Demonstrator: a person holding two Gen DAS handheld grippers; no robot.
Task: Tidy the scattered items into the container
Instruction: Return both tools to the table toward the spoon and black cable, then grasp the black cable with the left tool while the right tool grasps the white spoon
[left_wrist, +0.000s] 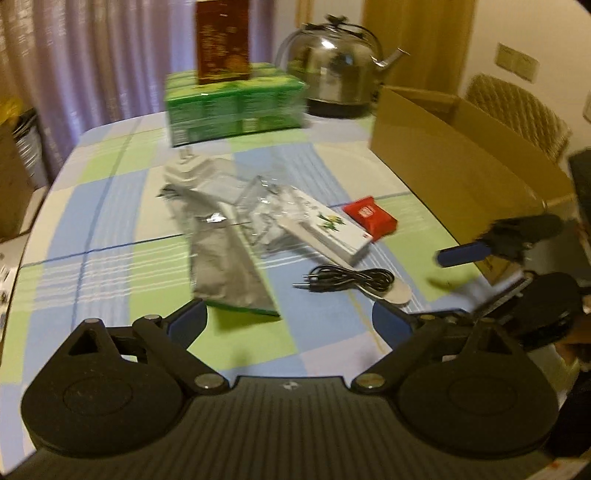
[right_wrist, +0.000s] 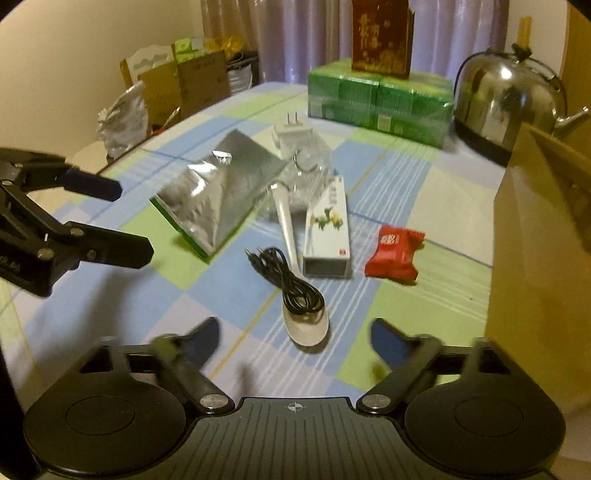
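I hold both grippers empty, right gripper (right_wrist: 293, 332) and left gripper (left_wrist: 290, 319) spread wide. Just ahead of my right fingers lies the black cable (right_wrist: 291, 284) on the white spoon (right_wrist: 304, 325); the cardboard box (right_wrist: 539, 236) stands right. Nothing's picked yet; next I'd close on the cable.

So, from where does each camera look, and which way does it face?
Left wrist: sits on the left tongs, open, facing across the table at the foil pouch, black cable and cardboard box; the right tongs show at its right edge.
Right wrist: sits on the right tongs, open, facing the same clutter; the left tongs show at its left.
Shared: spoon, red packet, kettle.
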